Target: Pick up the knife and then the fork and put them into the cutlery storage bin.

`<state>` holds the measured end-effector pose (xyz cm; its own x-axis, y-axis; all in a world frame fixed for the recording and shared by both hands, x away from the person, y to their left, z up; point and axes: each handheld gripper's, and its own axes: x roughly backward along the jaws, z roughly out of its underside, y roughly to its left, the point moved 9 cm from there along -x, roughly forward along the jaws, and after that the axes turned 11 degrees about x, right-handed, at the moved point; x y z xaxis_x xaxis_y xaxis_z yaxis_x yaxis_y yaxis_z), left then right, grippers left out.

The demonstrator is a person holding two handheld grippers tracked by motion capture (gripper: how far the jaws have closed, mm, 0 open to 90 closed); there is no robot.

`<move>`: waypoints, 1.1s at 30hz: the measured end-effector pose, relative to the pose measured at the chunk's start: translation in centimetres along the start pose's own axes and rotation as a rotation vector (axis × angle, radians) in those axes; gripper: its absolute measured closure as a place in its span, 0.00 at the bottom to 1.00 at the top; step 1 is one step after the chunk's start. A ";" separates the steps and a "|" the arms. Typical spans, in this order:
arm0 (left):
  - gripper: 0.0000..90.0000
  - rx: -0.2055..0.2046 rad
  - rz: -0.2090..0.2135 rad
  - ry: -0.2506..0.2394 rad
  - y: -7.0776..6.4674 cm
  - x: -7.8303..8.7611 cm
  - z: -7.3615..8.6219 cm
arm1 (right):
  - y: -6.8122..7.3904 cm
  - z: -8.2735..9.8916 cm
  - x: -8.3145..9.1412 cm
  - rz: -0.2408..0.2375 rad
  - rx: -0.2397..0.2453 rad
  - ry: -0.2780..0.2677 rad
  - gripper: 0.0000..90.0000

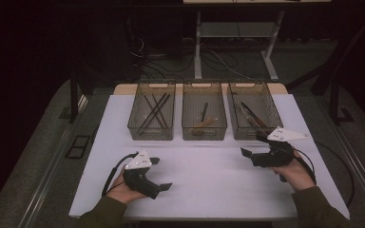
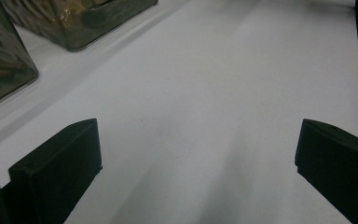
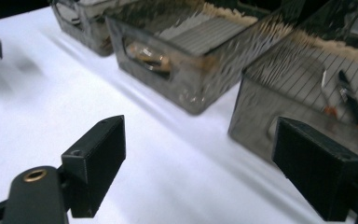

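Three clear smoky bins stand in a row at the back of the white table [image 1: 209,166]. The left bin [image 1: 150,130] holds several dark sticks [image 1: 154,110]. In the middle bin [image 1: 204,131] lie a dark stick and a wooden piece [image 1: 204,122]. Thin dark tools [image 1: 251,114] lie in the right bin [image 1: 245,131]. My left gripper [image 1: 160,174] rests low at the table's front left, open, with bare table between its jaws [image 2: 196,154]. My right gripper [image 1: 251,144] hovers just before the right bin, open and empty [image 3: 200,154], pointing toward the bins' front walls.
In the right gripper view the middle bin [image 3: 186,60] and the right bin [image 3: 317,88] stand close ahead. The floor around the table is dark, with a desk frame [image 1: 235,52] and cables behind. White tabletop stretches between the two grippers.
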<state>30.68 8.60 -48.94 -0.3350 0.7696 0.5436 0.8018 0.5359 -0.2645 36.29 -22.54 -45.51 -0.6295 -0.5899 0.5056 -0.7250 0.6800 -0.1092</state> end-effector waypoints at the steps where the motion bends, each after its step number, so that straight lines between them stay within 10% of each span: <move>1: 0.00 0.000 0.000 -0.001 0.0 0.0 0.0 | 0.2 0.3 0.0 -0.005 -0.004 0.003 0.19; 33: 0.00 -0.010 -0.005 0.000 -0.1 0.2 0.0 | 3.5 5.3 2.2 -0.034 -0.004 0.057 0.19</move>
<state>30.54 8.72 -48.78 -0.3394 0.7669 0.5446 0.8052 0.5362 -0.2533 30.93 -23.78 -49.34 -0.5874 -0.5874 0.5567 -0.7447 0.6616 -0.0877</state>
